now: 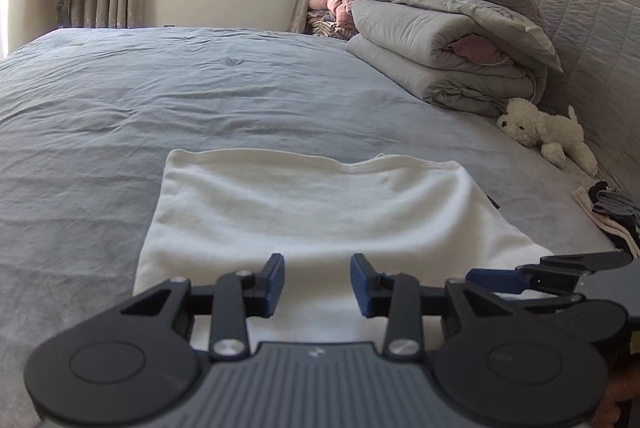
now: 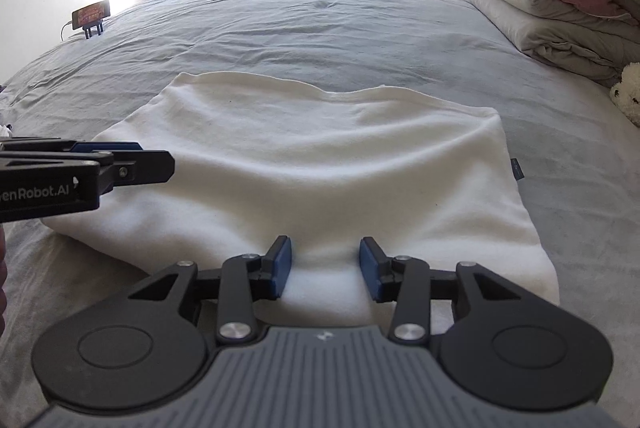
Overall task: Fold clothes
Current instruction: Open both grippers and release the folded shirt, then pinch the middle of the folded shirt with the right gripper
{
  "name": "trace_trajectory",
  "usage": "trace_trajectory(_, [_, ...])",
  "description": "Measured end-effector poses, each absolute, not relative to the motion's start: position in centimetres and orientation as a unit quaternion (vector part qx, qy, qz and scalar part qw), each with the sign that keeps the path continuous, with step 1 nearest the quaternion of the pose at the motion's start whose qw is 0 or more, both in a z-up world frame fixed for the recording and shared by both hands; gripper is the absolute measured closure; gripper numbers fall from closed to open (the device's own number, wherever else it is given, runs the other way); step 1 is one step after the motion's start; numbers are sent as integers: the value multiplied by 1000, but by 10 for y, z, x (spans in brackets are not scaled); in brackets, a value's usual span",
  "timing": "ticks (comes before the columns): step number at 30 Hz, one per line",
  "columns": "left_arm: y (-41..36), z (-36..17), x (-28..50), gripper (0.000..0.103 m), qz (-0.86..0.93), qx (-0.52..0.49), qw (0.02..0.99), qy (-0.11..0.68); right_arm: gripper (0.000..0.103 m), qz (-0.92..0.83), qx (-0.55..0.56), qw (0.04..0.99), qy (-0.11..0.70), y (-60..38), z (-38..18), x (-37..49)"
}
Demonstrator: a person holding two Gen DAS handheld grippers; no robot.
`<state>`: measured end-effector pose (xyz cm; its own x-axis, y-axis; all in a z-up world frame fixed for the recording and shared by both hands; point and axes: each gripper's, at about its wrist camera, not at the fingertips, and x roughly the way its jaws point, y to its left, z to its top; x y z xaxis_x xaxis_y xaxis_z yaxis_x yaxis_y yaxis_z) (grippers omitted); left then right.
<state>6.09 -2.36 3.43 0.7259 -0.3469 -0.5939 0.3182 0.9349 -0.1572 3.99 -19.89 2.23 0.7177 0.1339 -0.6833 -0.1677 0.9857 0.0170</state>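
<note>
A white fleece garment [image 1: 304, 211] lies folded into a rough rectangle on the grey-blue bed sheet [image 1: 160, 99]. My left gripper [image 1: 318, 284] hovers over its near left edge, jaws apart, with only flat cloth showing between the blue pads. My right gripper [image 2: 325, 268] stands at the near right edge of the garment [image 2: 320, 155]; its jaws are apart, and a soft ridge of the cloth rises between the pads. Each gripper also shows side-on in the other's view: the right gripper [image 1: 500, 280] and the left gripper [image 2: 132, 163].
A folded grey quilt [image 1: 448, 39] is stacked at the far right by the headboard, with a white plush dog [image 1: 544, 131] below it. Dark and beige clothes [image 1: 612, 211] lie at the right edge. A phone on a stand [image 2: 91, 12] sits at the far left.
</note>
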Motion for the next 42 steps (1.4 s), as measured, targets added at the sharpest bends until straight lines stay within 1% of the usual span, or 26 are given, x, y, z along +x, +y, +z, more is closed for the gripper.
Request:
trace_trajectory(1, [-26, 26, 68, 66, -168, -20, 925, 341, 60, 83, -22, 926, 366, -200, 22, 40])
trace_trajectory(3, [-23, 17, 74, 66, -164, -28, 925, 342, 60, 87, -16, 926, 368, -203, 22, 41])
trace_trajectory(6, [-16, 21, 76, 69, -164, -41, 922, 347, 59, 93, -20, 926, 366, -205, 25, 44])
trace_trajectory(8, [-14, 22, 75, 69, -166, -48, 922, 347, 61, 96, -21, 932, 348, -204, 31, 49])
trace_trajectory(10, [-16, 19, 73, 69, -166, -40, 924, 343, 61, 107, 1, 942, 320, -204, 40, 56])
trace_trajectory(11, [-19, 19, 71, 69, -165, -29, 925, 340, 62, 118, 6, 939, 323, -201, 39, 62])
trace_trajectory(13, [-22, 18, 71, 69, -164, -14, 926, 339, 71, 136, -8, 922, 362, -189, 25, 82])
trace_trajectory(15, [-18, 19, 73, 69, -168, -19, 923, 344, 71, 140, -13, 920, 366, -185, 18, 96])
trace_trajectory(16, [-14, 20, 75, 69, -172, -26, 922, 347, 74, 131, -11, 922, 364, -186, 18, 101])
trace_trajectory(17, [-11, 21, 78, 70, -172, -31, 920, 350, 92, 110, -4, 924, 366, -191, 21, 108])
trace_trajectory(18, [-7, 23, 80, 70, -172, -36, 919, 352, 99, 96, 4, 925, 367, -196, 23, 113])
trace_trajectory(19, [-3, 25, 83, 70, -167, -38, 921, 351, 100, 94, 12, 925, 369, -201, 22, 116])
trace_trajectory(22, [10, 26, 89, 72, -163, -66, 919, 352, 100, 88, 31, 924, 372, -211, 20, 123])
trace_trajectory(23, [13, 26, 90, 71, -167, -80, 917, 354, 98, 91, 25, 924, 369, -208, 22, 120])
trace_trajectory(24, [14, 26, 90, 70, -171, -88, 914, 357, 92, 99, 26, 925, 366, -205, 25, 117])
trace_trajectory(25, [12, 24, 90, 70, -172, -81, 914, 359, 84, 115, 36, 925, 361, -202, 28, 115])
trace_trajectory(27, [4, 21, 86, 69, -172, -52, 915, 361, 84, 144, 41, 919, 364, -192, 32, 114])
trace_trajectory(29, [0, 21, 82, 69, -171, -36, 916, 362, 83, 154, 12, 905, 397, -176, 27, 124])
trace_trajectory(30, [0, 21, 81, 69, -171, -31, 915, 365, 83, 153, -3, 900, 408, -170, 25, 130])
trace_trajectory(32, [3, 21, 83, 69, -173, -41, 912, 369, 85, 151, -8, 899, 411, -167, 29, 144])
trace_trajectory(34, [7, 20, 84, 69, -175, -52, 910, 372, 85, 148, -15, 897, 415, -162, 27, 160])
trace_trajectory(36, [7, 19, 84, 69, -176, -52, 910, 371, 85, 140, -44, 900, 410, -152, 22, 176])
trace_trajectory(37, [7, 19, 84, 69, -177, -52, 910, 371, 92, 129, -58, 903, 406, -148, 19, 185])
trace_trajectory(38, [7, 19, 83, 69, -177, -50, 910, 371, 95, 115, -61, 906, 403, -147, 18, 193])
trace_trajectory(42, [6, 19, 81, 69, -182, -38, 911, 369, 96, 91, -39, 915, 391, -151, 20, 204])
